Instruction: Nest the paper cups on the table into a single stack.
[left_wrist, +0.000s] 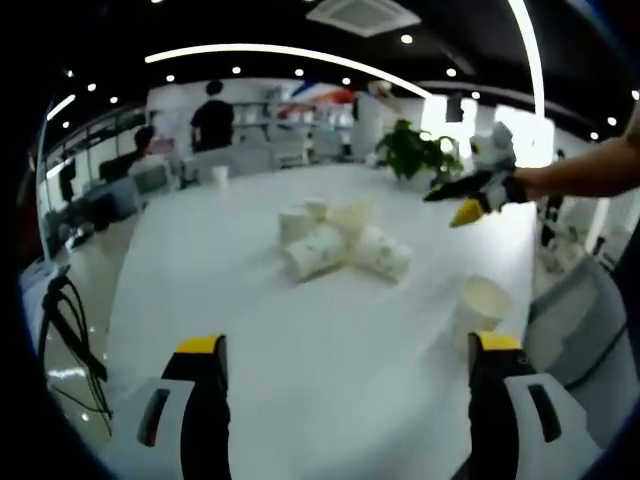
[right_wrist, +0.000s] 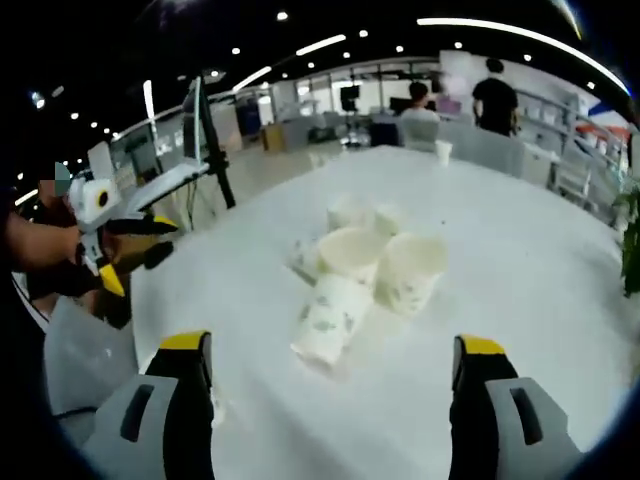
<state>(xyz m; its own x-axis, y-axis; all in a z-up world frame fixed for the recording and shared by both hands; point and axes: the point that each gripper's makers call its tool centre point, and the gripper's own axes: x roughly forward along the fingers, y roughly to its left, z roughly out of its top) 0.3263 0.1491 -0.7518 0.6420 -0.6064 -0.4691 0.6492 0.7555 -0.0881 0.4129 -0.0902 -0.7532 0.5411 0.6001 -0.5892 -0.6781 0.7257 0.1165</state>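
Cups (left_wrist: 340, 245) lie clustered mid-table (left_wrist: 250, 330), one cup (left_wrist: 480, 305) apart. Left gripper (left_wrist: 350, 360) and right gripper (right_wrist: 335, 365) hover spread, empty.

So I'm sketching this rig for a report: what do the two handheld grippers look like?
Each has two broad jaws, black on the inner side with grey outer shells and yellow tips. Both the left gripper and the right gripper are built alike. Seen from across the table, the right gripper shows black jaws, a yellow tip and a pale body, on a bare forearm.
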